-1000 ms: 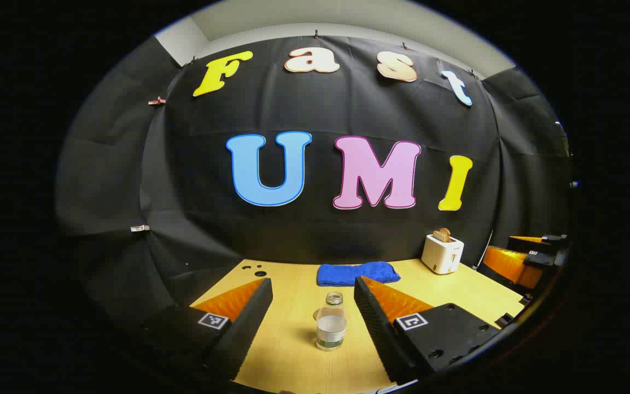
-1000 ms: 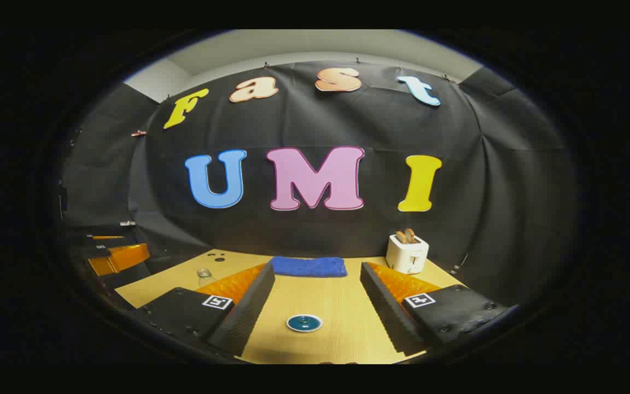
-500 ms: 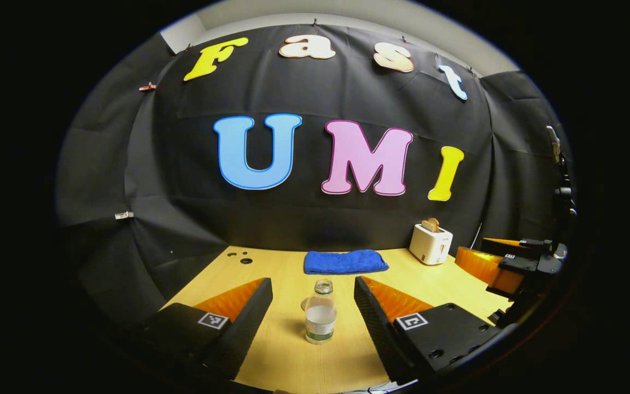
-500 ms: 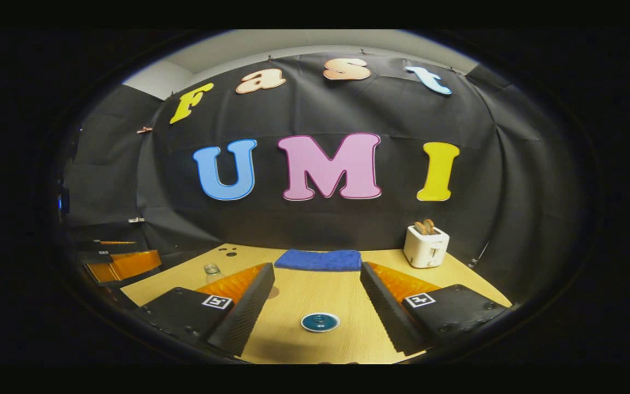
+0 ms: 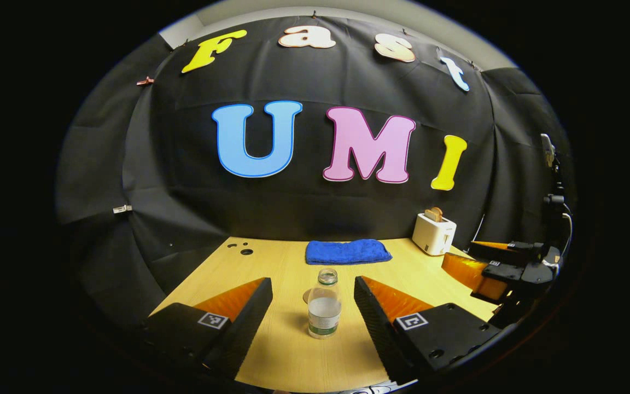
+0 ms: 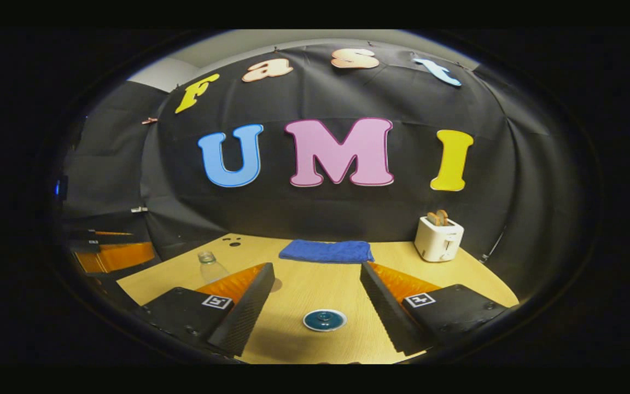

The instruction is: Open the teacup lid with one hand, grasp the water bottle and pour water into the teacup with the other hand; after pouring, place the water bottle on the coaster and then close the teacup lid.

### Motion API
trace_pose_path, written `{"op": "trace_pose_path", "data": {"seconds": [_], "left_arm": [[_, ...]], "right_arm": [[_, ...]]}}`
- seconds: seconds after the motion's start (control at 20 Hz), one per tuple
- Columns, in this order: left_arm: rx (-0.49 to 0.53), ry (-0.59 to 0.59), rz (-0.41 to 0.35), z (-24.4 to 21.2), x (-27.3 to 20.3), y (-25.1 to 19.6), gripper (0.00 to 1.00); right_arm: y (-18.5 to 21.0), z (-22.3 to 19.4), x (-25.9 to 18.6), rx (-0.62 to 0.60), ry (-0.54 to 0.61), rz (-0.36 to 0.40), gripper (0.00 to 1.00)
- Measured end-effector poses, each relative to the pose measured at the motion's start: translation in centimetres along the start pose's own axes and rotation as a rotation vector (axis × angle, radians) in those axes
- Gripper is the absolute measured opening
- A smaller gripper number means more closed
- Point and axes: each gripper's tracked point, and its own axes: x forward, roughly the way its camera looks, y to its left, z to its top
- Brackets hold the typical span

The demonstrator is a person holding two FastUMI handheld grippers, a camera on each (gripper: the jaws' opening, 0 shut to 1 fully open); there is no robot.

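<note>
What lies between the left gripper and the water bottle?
Bare table, in the left gripper view: the left gripper is open, the water bottle ahead.

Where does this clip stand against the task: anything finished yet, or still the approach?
Nothing looks finished. The teal teacup lid lies between the open right gripper fingers, ungrasped. The water bottle stands upright on the table, uncapped and part full, between the open left gripper fingers, which don't touch it. In hand: lining up on both. Left: lifting the lid, pouring, setting the bottle on the coaster, closing the lid.
</note>
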Motion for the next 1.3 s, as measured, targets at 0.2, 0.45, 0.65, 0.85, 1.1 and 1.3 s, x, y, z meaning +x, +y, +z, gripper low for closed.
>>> {"op": "trace_pose_path", "data": {"seconds": [0.2, 0.45, 0.65, 0.85, 1.1, 1.3], "left_arm": [[0.073, 0.038, -0.026, -3.7, 2.4, -0.4, 0.95], [0.046, 0.054, -0.079, -7.7, 4.7, -1.9, 0.96], [-0.048, 0.079, -0.067, -10.2, 4.8, -1.3, 0.95], [-0.085, 0.104, -0.007, -12.5, 5.1, 0.5, 0.96], [-0.095, 0.136, 0.016, -14.4, 5.1, 0.9, 0.96], [-0.095, 0.141, 0.008, -14.7, 5.1, 0.6, 0.96]], "right_arm": [[-0.5, -6.4, 3.5, 0.025, 0.056, -0.039, 0.98], [-0.7, -11.3, 5.9, -0.032, 0.054, -0.024, 0.98], [-1.2, -14.2, 6.9, 0.032, 0.095, -0.041, 0.98], [-2.0, -14.7, 7.5, 0.009, 0.082, -0.068, 0.98], [-1.4, -16.6, 8.2, -0.031, 0.125, -0.058, 0.94], [-1.1, -17.6, 8.4, -0.024, 0.148, -0.051, 0.83]]}}
